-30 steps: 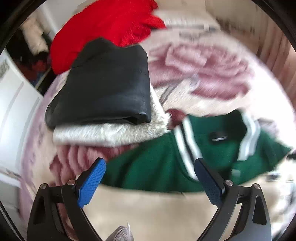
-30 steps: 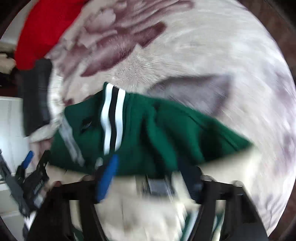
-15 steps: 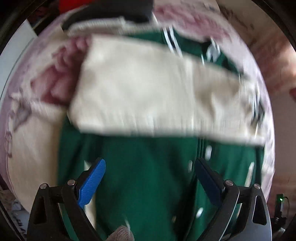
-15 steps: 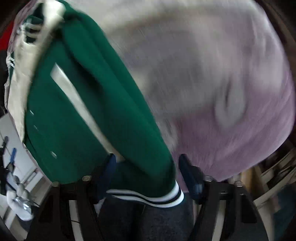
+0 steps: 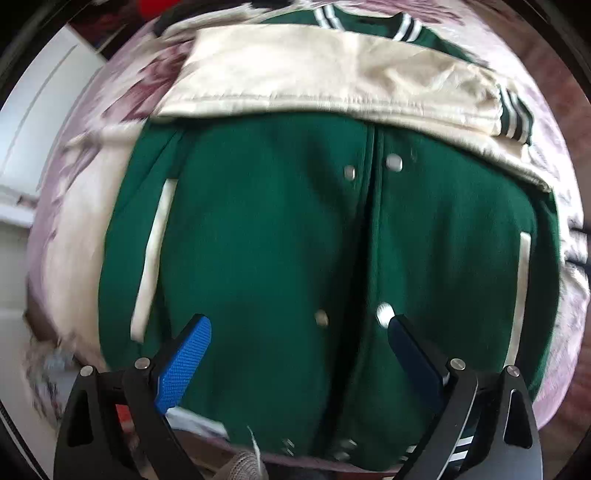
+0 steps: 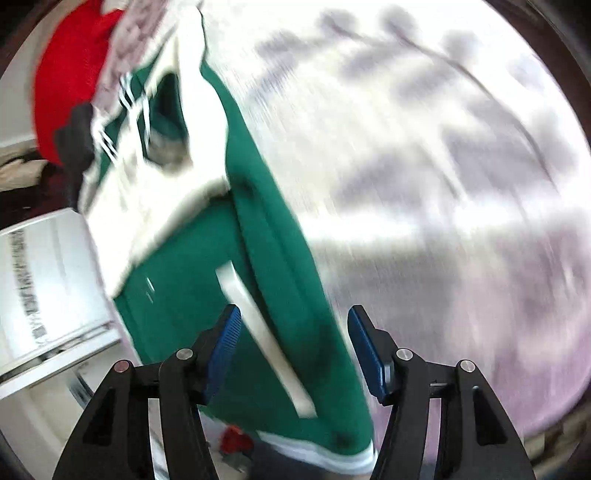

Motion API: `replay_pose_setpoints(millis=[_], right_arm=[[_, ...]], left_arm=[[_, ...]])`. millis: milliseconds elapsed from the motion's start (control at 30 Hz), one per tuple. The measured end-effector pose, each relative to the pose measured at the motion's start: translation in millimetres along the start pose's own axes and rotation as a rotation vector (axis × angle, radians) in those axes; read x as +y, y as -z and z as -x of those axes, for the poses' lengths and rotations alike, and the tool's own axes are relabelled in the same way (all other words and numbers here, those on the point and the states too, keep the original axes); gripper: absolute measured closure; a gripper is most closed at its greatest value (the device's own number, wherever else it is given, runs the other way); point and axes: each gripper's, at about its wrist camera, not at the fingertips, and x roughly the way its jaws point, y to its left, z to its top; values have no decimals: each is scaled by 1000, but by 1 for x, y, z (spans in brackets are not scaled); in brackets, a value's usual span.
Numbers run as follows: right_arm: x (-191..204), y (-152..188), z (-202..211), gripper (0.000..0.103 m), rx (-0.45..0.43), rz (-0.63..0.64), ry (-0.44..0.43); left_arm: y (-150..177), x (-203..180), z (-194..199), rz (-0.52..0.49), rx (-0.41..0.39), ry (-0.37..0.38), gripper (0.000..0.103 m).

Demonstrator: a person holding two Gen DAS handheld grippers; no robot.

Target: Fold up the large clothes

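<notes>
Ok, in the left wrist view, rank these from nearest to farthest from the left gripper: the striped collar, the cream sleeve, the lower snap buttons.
From the left gripper:
1. Lower snap buttons, just past the fingertips, on the green front.
2. Cream sleeve, folded across the chest, higher up.
3. Striped collar, at the top edge, beyond the sleeve.

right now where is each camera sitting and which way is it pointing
Left wrist: rides on the left gripper, looking down onto the front of the green jacket with its cream sleeve folded across; both blue-padded jaws show, spread apart.
Right wrist: rides on the right gripper, looking along the jacket's right edge and out over the floral blanket; its jaws show, open astride the jacket's hem corner.
Shared: the jacket, the sleeve and the blanket.
</notes>
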Motion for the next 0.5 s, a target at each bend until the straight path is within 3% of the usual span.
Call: replay_pose_setpoints(millis=[33, 67, 100, 167, 200, 333, 467, 500], right_arm=[[1, -23, -9, 41, 7, 32, -40], [3, -37, -17, 54, 24, 64, -54], [4, -49, -28, 96, 32, 85, -42], [-6, -59, -41, 97, 46, 91, 35], [-11, -61, -46, 97, 57, 93, 32], [-12, -64, -40, 95, 106, 163, 30], [-22, -72, -12, 44, 176, 140, 1], [-31, -72, 4, 42, 174, 135, -14]], left_arm=[[7, -7, 2, 19, 1, -21, 4], [12, -14, 4, 39, 5, -45, 4], [16, -21, 6, 63, 6, -62, 4], [23, -34, 11, 105, 7, -77, 4], [25, -41, 14, 113, 9, -81, 4], [40, -76, 34, 70, -11, -81, 4], [74, -133, 39, -49, 13, 43, 4], [88, -157, 36, -94, 37, 85, 4]])
